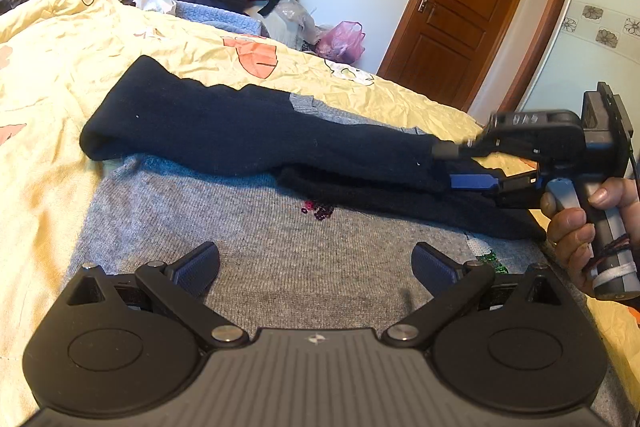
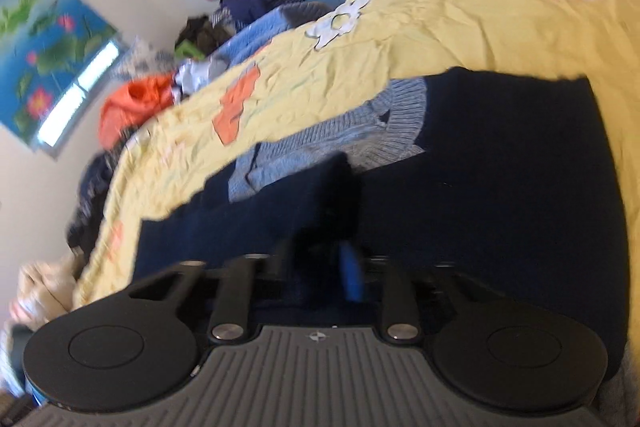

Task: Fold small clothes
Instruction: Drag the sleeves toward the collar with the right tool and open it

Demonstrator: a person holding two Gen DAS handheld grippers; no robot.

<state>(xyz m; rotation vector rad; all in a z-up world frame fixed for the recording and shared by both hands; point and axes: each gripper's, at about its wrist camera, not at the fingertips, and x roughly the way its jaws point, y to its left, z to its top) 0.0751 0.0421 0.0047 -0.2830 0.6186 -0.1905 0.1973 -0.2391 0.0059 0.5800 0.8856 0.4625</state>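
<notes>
A grey knit sweater (image 1: 256, 259) with dark navy sleeves lies flat on the yellow bed (image 1: 60, 75), one sleeve (image 1: 248, 135) folded across its chest, sequins showing beneath.

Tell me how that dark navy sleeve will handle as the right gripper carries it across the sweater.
The navy sleeve looks floppy: it sags between the right gripper, whose jaws are closed on its cuff, and the grey sweater body. Probably light. Its fuzzy knit likely drags and clings rather than sliding.

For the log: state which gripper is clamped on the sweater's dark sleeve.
The right gripper: it pinches the navy sleeve. The left gripper hangs open over the grey sweater.
</notes>
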